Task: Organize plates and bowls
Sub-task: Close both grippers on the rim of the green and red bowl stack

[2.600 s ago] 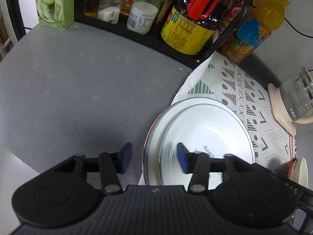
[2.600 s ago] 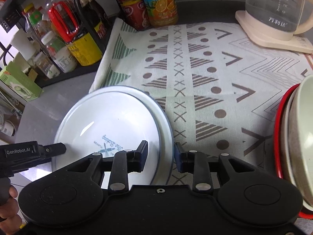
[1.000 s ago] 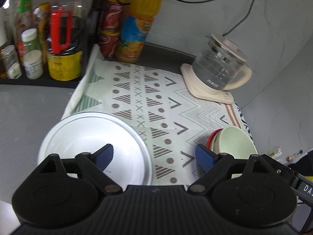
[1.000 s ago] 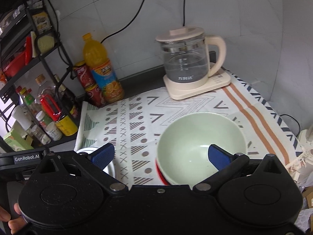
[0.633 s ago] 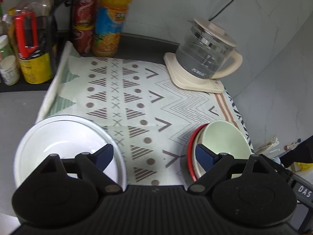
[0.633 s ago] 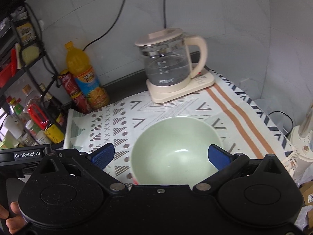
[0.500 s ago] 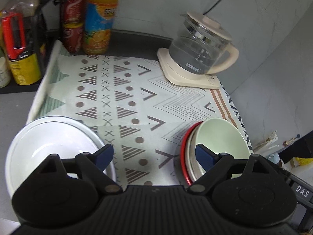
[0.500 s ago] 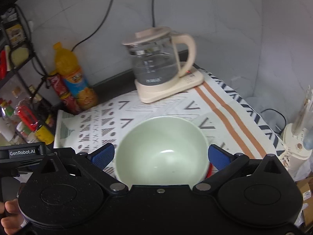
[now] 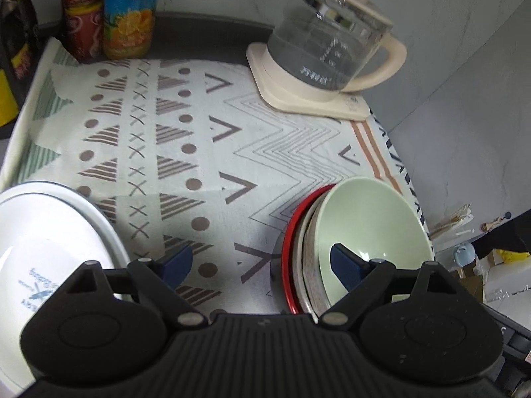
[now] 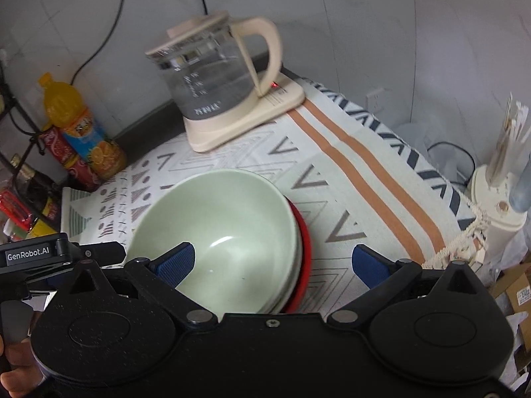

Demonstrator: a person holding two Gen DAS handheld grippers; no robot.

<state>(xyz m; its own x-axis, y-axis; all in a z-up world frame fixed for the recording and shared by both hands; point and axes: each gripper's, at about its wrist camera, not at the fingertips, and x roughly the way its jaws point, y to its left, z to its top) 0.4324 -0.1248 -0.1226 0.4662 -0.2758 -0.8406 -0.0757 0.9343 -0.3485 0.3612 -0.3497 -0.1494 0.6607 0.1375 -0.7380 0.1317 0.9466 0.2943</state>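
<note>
Two claws stood wide open, gripping nothing. On the cloth (image 9: 265,152), white plates (image 9: 49,242) lay at left; the left claw (image 9: 259,262) hung between them and the bowls (image 9: 365,232). The right claw (image 10: 272,262) straddled the bowls' right rim. A kettle (image 10: 219,76) stood behind.

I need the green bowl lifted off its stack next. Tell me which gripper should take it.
Right, probably. The right gripper has open jaws straddling the green bowl rim, one pad already inside. The left gripper, also open, hangs mostly over bare cloth, the bowl off to its side.
</note>
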